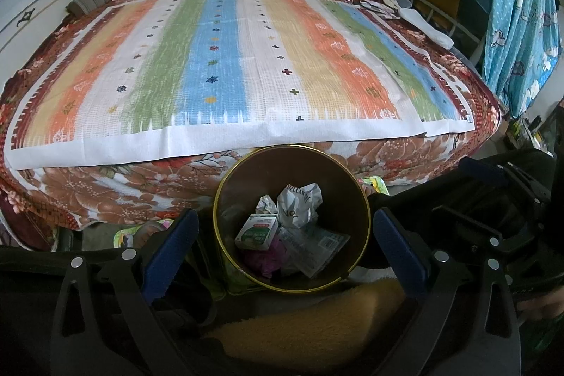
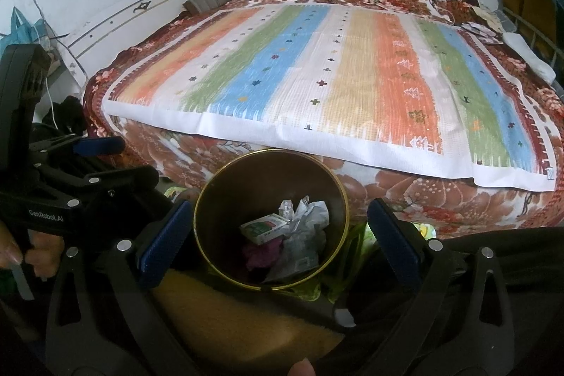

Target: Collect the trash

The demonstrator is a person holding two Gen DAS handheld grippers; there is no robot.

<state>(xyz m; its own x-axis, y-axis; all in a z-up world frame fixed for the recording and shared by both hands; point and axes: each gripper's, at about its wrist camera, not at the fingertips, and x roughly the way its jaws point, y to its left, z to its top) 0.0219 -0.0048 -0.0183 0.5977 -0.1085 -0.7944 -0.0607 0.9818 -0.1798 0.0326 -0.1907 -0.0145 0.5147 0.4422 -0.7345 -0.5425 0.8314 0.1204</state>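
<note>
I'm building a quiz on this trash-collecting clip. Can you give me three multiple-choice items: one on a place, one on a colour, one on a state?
1. Where is the bin?
A. on the bed
B. on the floor at the bed's foot
C. beside a sink

2. What colour is the bin's rim?
A. gold
B. red
C. white

3. How is the left gripper?
A. shut on a box
B. shut on paper
C. open, empty

Answers:
1 B, it stands below the bed's edge.
2 A, a gold ring circles its mouth.
3 C, its blue pads stand apart on either side of the bin.

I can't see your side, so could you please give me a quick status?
Both grippers open, empty, over the bin. Box and crumpled paper inside. Nothing blocking.
</note>
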